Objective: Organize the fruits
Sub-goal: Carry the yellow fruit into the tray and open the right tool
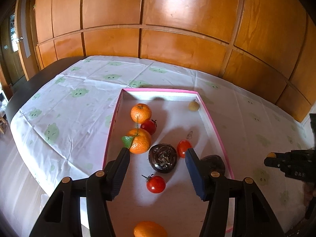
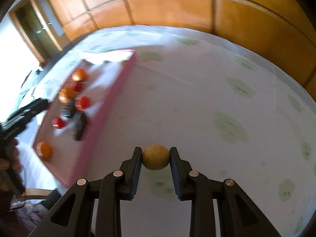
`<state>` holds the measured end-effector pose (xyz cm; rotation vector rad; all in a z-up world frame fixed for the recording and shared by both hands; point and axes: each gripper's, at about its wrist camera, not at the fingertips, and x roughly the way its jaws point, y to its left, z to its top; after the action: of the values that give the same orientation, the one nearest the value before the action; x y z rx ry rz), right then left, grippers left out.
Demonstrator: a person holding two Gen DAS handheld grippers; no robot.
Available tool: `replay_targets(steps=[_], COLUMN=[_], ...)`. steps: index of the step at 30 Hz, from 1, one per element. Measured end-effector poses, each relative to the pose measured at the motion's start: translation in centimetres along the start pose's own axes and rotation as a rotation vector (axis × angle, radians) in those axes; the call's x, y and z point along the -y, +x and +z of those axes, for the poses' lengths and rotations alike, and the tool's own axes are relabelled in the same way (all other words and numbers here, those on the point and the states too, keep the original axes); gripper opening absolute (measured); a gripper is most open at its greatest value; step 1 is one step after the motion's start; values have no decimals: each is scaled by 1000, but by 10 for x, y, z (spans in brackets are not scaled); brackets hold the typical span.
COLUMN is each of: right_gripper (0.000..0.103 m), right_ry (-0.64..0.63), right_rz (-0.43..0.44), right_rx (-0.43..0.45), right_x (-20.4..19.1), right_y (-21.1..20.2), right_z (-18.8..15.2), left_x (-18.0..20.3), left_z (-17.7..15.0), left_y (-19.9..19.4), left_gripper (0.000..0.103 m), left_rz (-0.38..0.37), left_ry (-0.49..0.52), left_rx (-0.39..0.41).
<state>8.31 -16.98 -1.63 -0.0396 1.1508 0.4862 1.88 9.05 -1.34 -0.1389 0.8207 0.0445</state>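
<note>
Two claws: R claw (image 2: 156, 159) clamps small round tan fruit (image 2: 156, 157) over clothed bench (image 2: 197, 108), shallow pink-rimmed tray (image 2: 110, 106) to its left. L claw (image 1: 157, 153) agape, empty, above tray's oranges, tomatoes, dark fruits. Sorting seems midway.

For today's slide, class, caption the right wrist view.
Right gripper pinches a small tan fruit above the patterned tablecloth, beside the pink tray.
</note>
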Motion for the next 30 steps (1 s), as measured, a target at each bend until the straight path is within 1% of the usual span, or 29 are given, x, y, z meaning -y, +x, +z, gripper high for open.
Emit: replay_targets(steps=[4, 6, 9, 14, 20, 27, 30], right_gripper=[28, 28, 28, 28, 28, 29, 29], right_ry=[-58, -93, -129, -174, -228, -284, -294], right_rz=[72, 98, 136, 175, 198, 179, 162], right_rx=[30, 44, 59, 55, 12, -27, -39], right_x=[-32, -58, -82, -113, -144, -173, -179], right_y=[-8, -13, -20, -10, 11, 40, 50], right_z=[5, 4, 6, 12, 15, 22, 22], left_x=[-7, -12, -20, -35, -49, -56, -55], left_z=[0, 1, 3, 4, 0, -3, -4], left_y=[-1, -1, -3, -7, -10, -8, -8], left_gripper=[59, 59, 59, 60, 61, 61, 61], left_rz=[6, 10, 23, 45, 68, 78, 75], left_ry=[-10, -24, -42, -70, -90, -104, -99], left_rx=[3, 4, 15, 27, 26, 17, 18])
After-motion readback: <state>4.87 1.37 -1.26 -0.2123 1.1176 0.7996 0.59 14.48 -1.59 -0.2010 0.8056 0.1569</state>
